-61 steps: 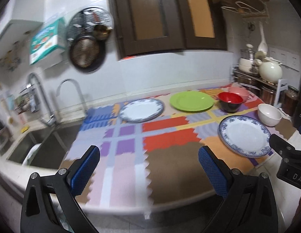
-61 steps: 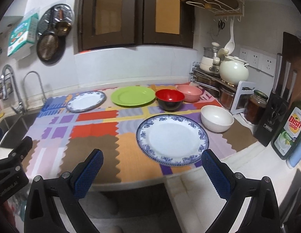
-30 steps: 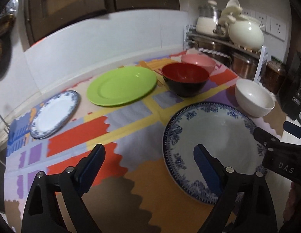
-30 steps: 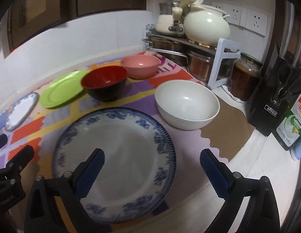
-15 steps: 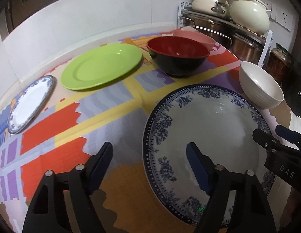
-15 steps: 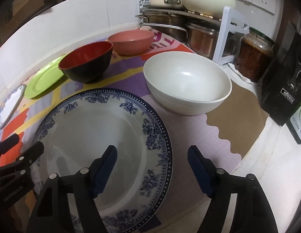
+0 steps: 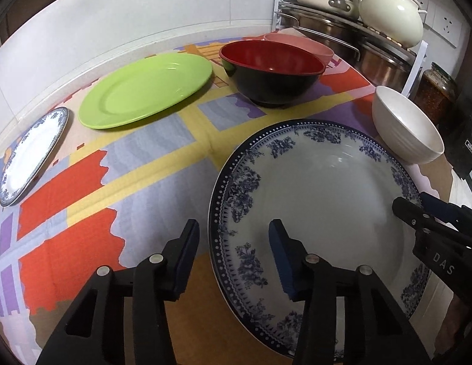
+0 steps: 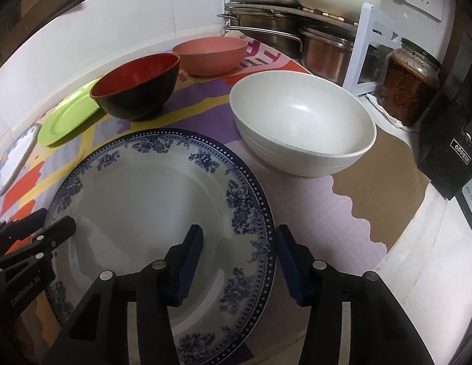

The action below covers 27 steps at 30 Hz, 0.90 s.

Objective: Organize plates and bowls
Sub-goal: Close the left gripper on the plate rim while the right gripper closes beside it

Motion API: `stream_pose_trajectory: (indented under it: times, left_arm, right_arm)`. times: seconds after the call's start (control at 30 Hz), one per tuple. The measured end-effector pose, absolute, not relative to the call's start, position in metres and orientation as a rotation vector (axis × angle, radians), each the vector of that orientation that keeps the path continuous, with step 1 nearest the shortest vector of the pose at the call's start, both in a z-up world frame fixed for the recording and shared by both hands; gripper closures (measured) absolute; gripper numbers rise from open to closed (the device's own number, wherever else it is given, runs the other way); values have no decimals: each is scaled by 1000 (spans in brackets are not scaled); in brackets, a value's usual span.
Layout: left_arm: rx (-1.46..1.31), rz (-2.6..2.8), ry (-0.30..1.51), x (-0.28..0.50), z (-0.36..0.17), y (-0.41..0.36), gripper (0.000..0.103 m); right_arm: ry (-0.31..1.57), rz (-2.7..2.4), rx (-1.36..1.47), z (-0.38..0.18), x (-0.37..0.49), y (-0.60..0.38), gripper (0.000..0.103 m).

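Note:
A large blue-and-white plate (image 7: pixel 321 200) (image 8: pixel 150 200) lies flat on the colourful mat near the counter's front. My left gripper (image 7: pixel 234 255) straddles its left rim, jaws closing, one finger outside and one over the plate; the pads stand clear of the rim. On the opposite side my right gripper (image 8: pixel 239 261) straddles the right rim the same way, jaws closing, not pressing. Behind sit a white bowl (image 8: pixel 303 124), a red-and-black bowl (image 7: pixel 272 70), a pink bowl (image 8: pixel 210 51), a green plate (image 7: pixel 144 88) and a small blue-and-white plate (image 7: pixel 29 158).
A rack with steel pots (image 8: pixel 296 30) and a cream pot (image 7: pixel 391 15) fills the back right corner. A jar (image 8: pixel 411 88) and a black knife block (image 8: pixel 449 140) stand along the right. The counter's front edge (image 8: pixel 418 243) runs close to the plate.
Both grippers came down and forward onto the large plate. Their jaws have narrowed from wide open to a gap around its opposite rims.

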<state>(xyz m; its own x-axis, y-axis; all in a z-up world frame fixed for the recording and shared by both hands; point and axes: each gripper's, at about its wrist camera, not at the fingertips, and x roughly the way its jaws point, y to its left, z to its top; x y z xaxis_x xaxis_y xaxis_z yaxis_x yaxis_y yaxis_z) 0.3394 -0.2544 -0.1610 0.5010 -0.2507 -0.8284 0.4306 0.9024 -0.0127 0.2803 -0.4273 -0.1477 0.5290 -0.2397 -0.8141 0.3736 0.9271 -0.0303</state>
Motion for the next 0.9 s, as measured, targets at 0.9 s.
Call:
stream_pose_trajectory:
  times: [0.9]
  left_arm:
    - [186,-376,921,327,-137,-224,66]
  right_arm:
    - [929,-350,103,-127,274,-409,66]
